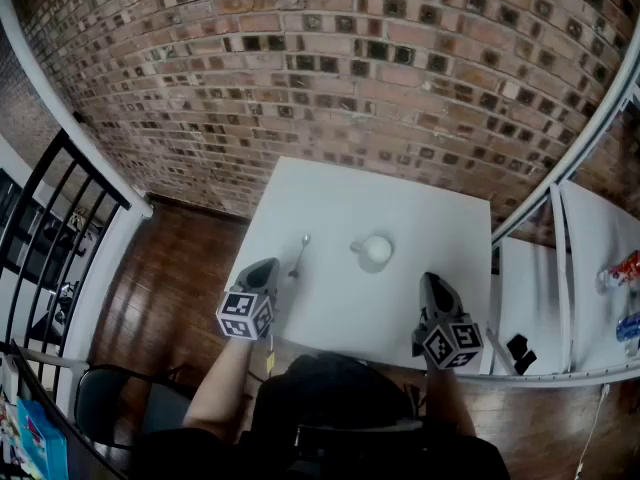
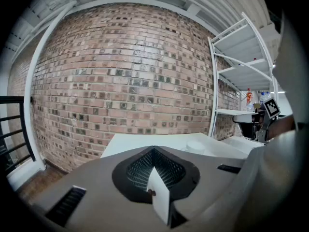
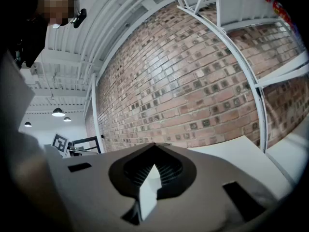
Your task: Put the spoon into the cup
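Slim metal spoon (image 1: 300, 256) lying flat, near left of upright white cup (image 1: 376, 252), not touching.

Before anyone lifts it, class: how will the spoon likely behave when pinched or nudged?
The spoon looks thin and metallic, so it is probably stiff and light. It lies flat on the smooth white table, so a nudge would likely slide or spin it. Its low profile may make pinching it tricky.
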Action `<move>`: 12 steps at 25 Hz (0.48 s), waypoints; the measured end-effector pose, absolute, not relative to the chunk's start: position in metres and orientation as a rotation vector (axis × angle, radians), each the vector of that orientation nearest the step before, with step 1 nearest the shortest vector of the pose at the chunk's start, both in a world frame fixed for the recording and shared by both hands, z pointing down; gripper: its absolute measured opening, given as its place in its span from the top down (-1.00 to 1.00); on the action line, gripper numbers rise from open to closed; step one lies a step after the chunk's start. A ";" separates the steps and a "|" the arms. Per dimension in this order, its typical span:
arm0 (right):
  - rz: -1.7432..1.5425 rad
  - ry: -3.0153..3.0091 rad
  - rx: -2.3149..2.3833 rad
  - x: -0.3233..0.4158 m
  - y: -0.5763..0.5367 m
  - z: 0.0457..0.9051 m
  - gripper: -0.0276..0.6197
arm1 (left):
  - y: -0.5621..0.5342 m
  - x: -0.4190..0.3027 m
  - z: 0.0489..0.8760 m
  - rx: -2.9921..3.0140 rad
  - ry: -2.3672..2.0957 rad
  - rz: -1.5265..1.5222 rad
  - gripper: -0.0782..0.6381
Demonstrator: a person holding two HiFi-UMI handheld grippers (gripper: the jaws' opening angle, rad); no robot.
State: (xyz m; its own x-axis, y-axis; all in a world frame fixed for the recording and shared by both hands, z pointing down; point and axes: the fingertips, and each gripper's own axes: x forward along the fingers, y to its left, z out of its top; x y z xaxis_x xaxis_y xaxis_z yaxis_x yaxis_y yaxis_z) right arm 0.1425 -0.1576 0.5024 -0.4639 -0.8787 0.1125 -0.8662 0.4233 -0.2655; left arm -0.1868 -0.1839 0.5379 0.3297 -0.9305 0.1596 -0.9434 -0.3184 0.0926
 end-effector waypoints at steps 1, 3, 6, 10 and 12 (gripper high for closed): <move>-0.448 2.613 -1.605 0.143 -0.158 0.504 0.90 | -0.187 -0.186 0.545 2.400 -1.712 0.134 0.77; -0.452 2.613 -1.607 0.143 -0.160 0.508 0.91 | -0.192 -0.185 0.561 2.361 -1.691 0.174 0.77; -0.465 2.614 -1.611 0.143 -0.164 0.512 0.90 | -0.199 -0.183 0.587 2.309 -1.673 0.238 0.77; -0.482 2.610 -1.602 0.143 -0.170 0.514 0.90 | -0.205 -0.175 0.615 2.256 -1.625 0.318 0.63; -0.476 2.623 -1.582 0.141 -0.173 0.512 0.90 | -0.207 -0.171 0.627 2.227 -1.597 0.354 0.36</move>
